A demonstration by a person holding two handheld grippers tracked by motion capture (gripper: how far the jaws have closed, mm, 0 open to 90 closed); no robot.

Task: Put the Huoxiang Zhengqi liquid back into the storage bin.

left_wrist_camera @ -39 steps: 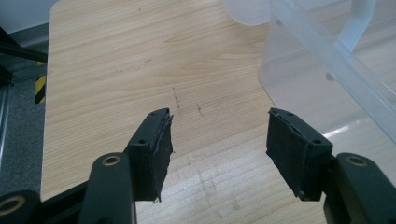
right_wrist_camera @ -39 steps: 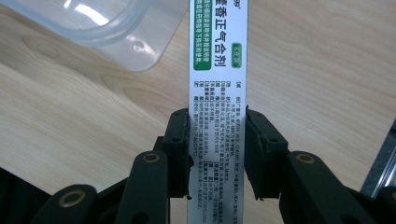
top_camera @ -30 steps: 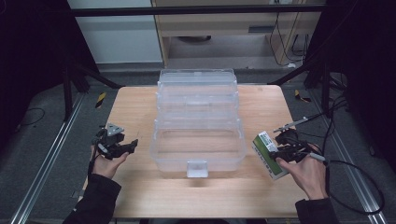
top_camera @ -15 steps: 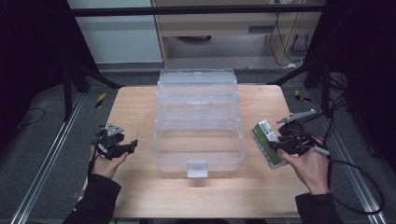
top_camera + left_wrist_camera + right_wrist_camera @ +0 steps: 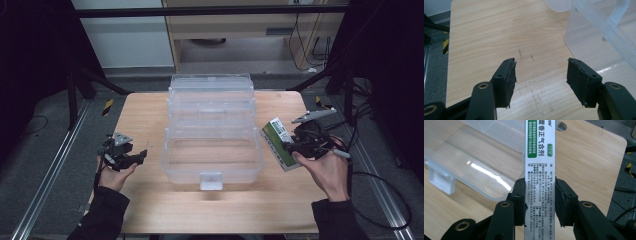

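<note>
Your right gripper clamps the flat green-and-white printed cardboard box by its narrow edges, its black padded jaws pressed on both sides. The box hangs tilted just right of the clear, glossy, tiered plastic organizer case. Left of that case, your left gripper rests with jaws apart over the pale wood-grain tabletop.

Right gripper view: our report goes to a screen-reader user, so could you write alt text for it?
The right gripper clamps a slim green-and-white medicine box printed with Chinese text, held lengthwise between its black jaws. Behind it sit an open clear plastic storage box and the wooden table.
</note>
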